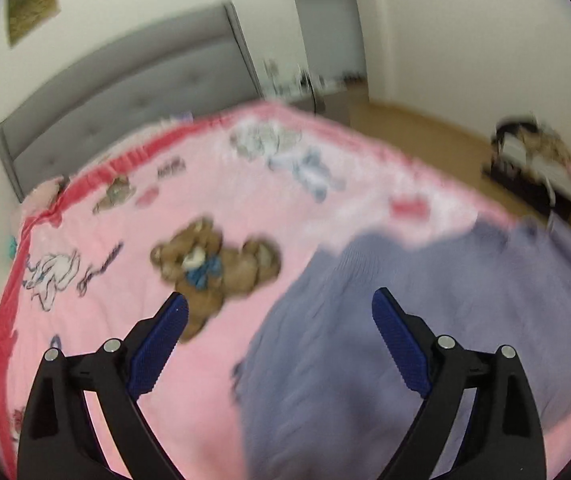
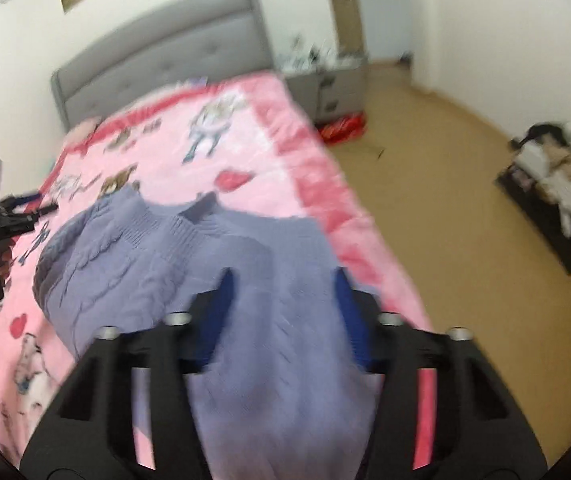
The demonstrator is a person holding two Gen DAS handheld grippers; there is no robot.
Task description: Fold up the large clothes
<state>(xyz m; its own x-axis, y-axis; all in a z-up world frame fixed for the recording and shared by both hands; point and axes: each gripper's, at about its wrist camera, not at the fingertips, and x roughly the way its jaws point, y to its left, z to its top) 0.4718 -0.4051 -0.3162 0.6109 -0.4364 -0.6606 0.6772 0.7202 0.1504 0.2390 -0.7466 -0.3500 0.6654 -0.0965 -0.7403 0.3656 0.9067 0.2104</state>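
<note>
A lavender knit sweater (image 2: 205, 264) lies spread on a pink cartoon-print blanket (image 2: 245, 148) that covers the bed. In the left wrist view the sweater (image 1: 385, 320) fills the lower right. My left gripper (image 1: 279, 304) is open and empty, above the sweater's left edge. It also shows in the right wrist view (image 2: 17, 210) at the far left, over the blanket. My right gripper (image 2: 283, 276) is open and empty, hovering over the sweater's near right part. Both views are blurred by motion.
A grey padded headboard (image 2: 165, 40) stands at the bed's far end. A grey nightstand (image 2: 325, 88) with small items stands beside it, with a red box (image 2: 343, 128) on the floor. A dark basket of clothes (image 2: 557, 200) sits on the wooden floor (image 2: 445, 184) at right.
</note>
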